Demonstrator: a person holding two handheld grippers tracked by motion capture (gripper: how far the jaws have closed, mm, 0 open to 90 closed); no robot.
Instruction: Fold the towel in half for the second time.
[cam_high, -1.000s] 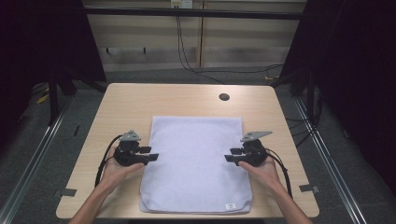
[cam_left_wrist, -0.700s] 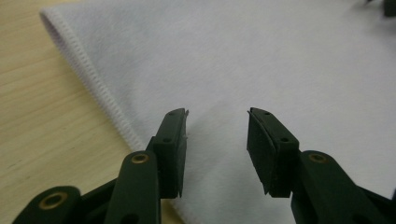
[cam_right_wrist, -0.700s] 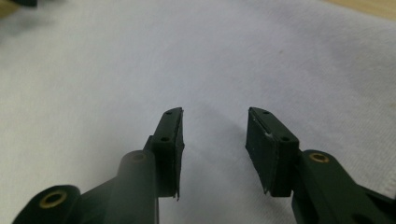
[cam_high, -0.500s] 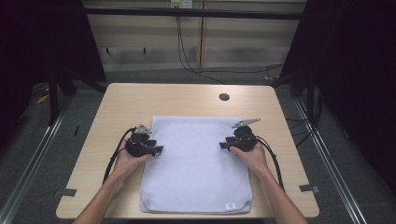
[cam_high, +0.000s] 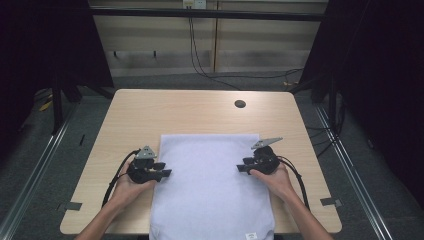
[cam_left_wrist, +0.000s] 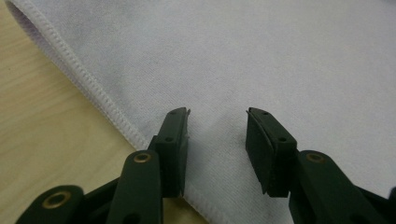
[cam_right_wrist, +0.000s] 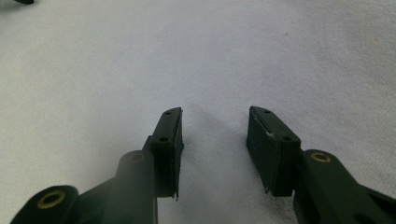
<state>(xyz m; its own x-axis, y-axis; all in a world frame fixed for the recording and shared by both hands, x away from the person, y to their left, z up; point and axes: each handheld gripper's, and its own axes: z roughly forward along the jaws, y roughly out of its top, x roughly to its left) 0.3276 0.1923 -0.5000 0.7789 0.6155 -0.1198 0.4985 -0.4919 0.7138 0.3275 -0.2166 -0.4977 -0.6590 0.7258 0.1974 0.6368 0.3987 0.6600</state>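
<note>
A pale lavender towel (cam_high: 210, 185) lies flat on the wooden table (cam_high: 200, 112), its near end hanging over the front edge. My left gripper (cam_high: 164, 170) sits at the towel's left hem and points inward. In the left gripper view it (cam_left_wrist: 217, 126) stands open, tips low on the towel (cam_left_wrist: 280, 56) just inside the stitched hem. Its jaws have just been closing, with only flat cloth under the gap. My right gripper (cam_high: 242, 167) rests on the towel's right part and points inward. Seen from its own camera it (cam_right_wrist: 215, 126) is open over smooth towel (cam_right_wrist: 140, 56).
A dark round hole (cam_high: 240, 104) marks the table's far right. Bare wood (cam_left_wrist: 42, 121) lies left of the hem. A small label (cam_high: 251, 235) sits on the towel's near edge. Tape marks (cam_high: 330, 202) lie by the front corners. Cables run on the floor behind.
Both grippers went farther up the towel half a second ago. They have since come back toward the person and sunk onto the cloth.
</note>
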